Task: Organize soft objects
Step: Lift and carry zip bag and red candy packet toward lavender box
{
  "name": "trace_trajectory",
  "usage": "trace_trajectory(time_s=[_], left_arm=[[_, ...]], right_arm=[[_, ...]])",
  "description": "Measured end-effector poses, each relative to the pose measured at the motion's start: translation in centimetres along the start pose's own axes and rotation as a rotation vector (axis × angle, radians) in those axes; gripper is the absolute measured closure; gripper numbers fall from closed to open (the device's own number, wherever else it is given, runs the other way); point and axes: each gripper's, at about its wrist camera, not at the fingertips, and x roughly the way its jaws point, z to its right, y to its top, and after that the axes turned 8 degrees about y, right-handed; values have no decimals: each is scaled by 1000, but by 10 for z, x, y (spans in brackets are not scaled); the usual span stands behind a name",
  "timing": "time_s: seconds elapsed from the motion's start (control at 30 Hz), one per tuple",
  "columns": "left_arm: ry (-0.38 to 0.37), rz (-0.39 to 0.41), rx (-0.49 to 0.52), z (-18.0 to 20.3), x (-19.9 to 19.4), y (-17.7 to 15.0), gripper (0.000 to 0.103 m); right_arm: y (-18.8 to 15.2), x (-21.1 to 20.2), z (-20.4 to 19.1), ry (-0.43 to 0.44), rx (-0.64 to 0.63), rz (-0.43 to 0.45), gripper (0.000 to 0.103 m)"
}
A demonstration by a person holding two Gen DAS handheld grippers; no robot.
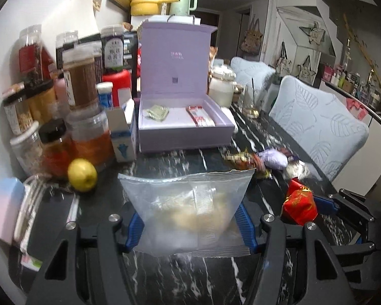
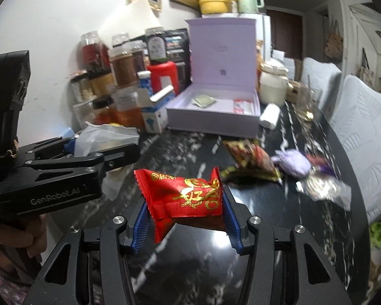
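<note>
My left gripper [image 1: 189, 225] is shut on a clear plastic snack bag [image 1: 188, 211] and holds it above the dark marble table [image 1: 180, 160]. My right gripper [image 2: 185, 216] is shut on a red snack packet with gold writing [image 2: 183, 195], also lifted; that packet shows in the left wrist view [image 1: 301, 204]. An open lilac box [image 1: 185, 124] stands ahead with a green packet [image 1: 157, 113] and a red-white packet [image 1: 199, 118] inside. Loose snacks lie right of it: a dark wrapper [image 2: 251, 157], a lilac pouch [image 2: 293, 164] and a clear packet [image 2: 322, 186].
Jars and bottles [image 1: 63, 96] crowd the table's left side, with a lemon [image 1: 82, 175] and a small milk carton [image 1: 123, 137] in front. A white jar [image 1: 222, 86] stands right of the box. Pale blue chairs [image 1: 320, 124] line the right edge.
</note>
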Motion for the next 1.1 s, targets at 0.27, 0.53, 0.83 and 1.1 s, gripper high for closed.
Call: trace_trajectory(time_s=[0.27, 0.53, 0.83, 1.1], left_arm=[[-7, 96, 11, -6, -2, 47, 41], [-10, 204, 30, -1, 8, 104, 41], [-6, 287, 43, 7, 30, 160, 41], [-29, 316, 25, 15, 63, 199, 41]], right_arm=[[47, 5, -4, 14, -72, 64, 52], [97, 8, 10, 2, -86, 128, 52], [144, 13, 38, -15, -93, 192, 52], [184, 25, 64, -36, -114, 234, 51]])
